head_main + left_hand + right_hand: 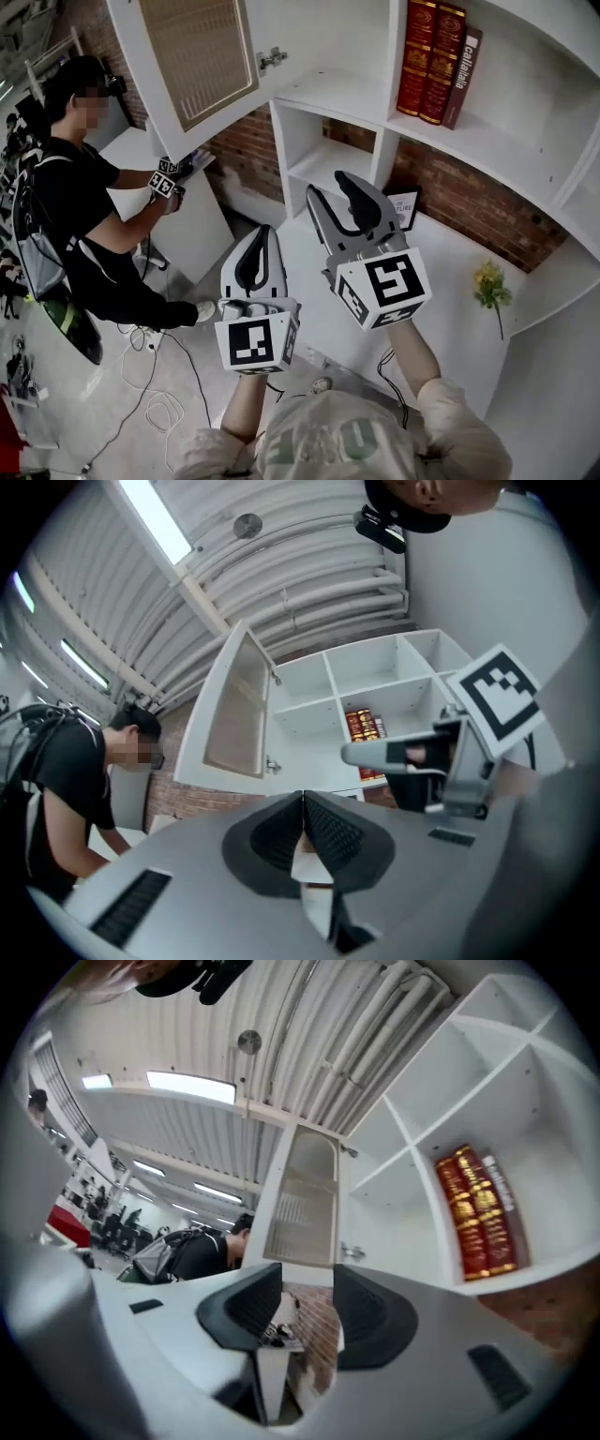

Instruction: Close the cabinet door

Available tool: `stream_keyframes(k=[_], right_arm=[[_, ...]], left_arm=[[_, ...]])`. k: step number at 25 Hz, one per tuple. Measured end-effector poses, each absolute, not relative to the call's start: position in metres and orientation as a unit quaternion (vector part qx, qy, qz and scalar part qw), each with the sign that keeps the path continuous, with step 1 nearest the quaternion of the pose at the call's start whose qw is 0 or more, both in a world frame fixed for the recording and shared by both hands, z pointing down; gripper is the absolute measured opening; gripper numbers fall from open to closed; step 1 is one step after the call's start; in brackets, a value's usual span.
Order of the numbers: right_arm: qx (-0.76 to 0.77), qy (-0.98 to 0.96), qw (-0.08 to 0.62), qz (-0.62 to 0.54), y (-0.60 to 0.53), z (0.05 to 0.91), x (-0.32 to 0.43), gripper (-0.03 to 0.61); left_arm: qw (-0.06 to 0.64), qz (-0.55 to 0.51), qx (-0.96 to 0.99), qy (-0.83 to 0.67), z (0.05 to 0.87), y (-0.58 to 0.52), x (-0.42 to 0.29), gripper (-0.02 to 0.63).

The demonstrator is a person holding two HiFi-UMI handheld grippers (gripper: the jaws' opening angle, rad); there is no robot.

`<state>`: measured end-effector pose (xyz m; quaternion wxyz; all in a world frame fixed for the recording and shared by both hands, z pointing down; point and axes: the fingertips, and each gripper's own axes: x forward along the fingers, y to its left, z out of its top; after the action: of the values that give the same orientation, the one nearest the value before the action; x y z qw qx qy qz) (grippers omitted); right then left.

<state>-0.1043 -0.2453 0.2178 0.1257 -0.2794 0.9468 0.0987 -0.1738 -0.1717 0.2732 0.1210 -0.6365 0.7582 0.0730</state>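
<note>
**A:** Door status?

**B:** The white-framed cabinet door with a tan mesh panel is swung wide open. It sits at 11 o'clock in the head view. A small metal hinge joins it to the white shelving unit. Neither gripper touches the cabinet door.

**A:** Left gripper?

**B:** The left gripper is at 7 o'clock of centre, pointing up toward the shelves. Its jaws are pressed together with nothing between them.

**A:** Right?

**B:** The right gripper is just beside the left, at its 2 o'clock. Its jaws are spread and the gap is empty. In the right gripper view the door's lower edge shows just above the gap.

**A:** Surroundings?

**B:** Three red hardback books stand upright in the compartment at 1 o'clock. A yellow flower is at 4 o'clock. A red brick wall shows behind the lower compartments. A second person in a black shirt stands at 9 o'clock, below the open door, holding another marker-cubed gripper.
</note>
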Motion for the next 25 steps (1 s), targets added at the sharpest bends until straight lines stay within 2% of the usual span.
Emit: stream_keyframes(k=[5,11,19,25], right_arm=[[-0.188,0.964,0.156,0.103,-0.234,0.157,-0.229,0.193],[-0.178,0.969,0.145,0.086,-0.23,0.126,-0.331,0.235],[-0.241,0.959,0.108,0.099,-0.246,0.136,-0.396,0.241],[-0.266,0.953,0.106,0.103,-0.255,0.136,-0.411,0.241]], left_arm=[[0.129,0.064,-0.558,0.818,0.265,-0.131,-0.239,0.014],[0.102,0.059,-0.49,0.864,0.278,-0.086,-0.289,0.014],[0.079,0.063,-0.451,0.887,0.297,-0.062,-0.318,0.014],[0.091,0.067,-0.449,0.886,0.298,-0.051,-0.325,0.014]])
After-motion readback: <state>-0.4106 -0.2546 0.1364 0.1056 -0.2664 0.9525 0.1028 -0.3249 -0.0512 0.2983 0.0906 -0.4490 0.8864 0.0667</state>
